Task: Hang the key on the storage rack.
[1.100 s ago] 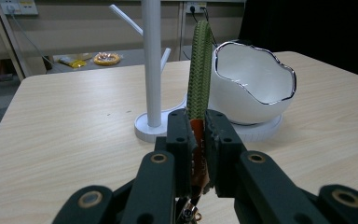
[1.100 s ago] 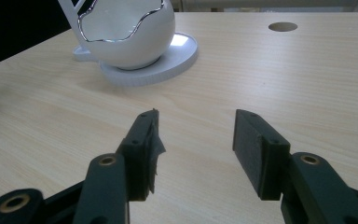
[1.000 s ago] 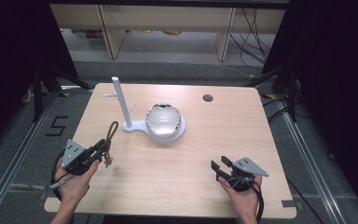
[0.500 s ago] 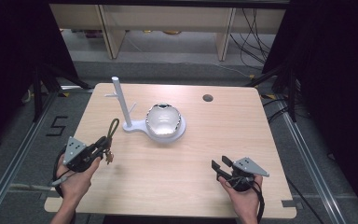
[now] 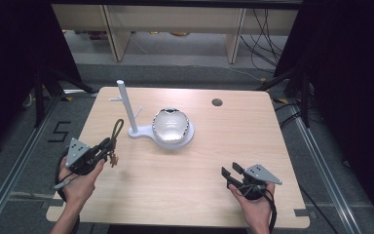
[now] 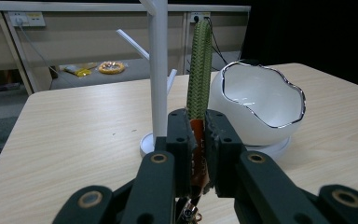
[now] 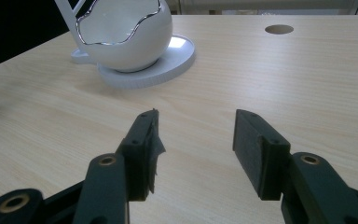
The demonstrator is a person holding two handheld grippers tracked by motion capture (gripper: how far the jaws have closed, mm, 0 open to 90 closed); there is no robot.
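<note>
The middle and lower part of the table lies bare between the left gripper at lower left and the right gripper at lower right, so either could pass across there freely. Just above centre stand the obstacles: a white branched stand and, just beside it on the same white base, a shiny egg-shaped bowl with a jagged rim. The upper right of the table is open apart from a small round hole, and a green braided strap rises from the left gripper's closed jaws, close before the stand.
</note>
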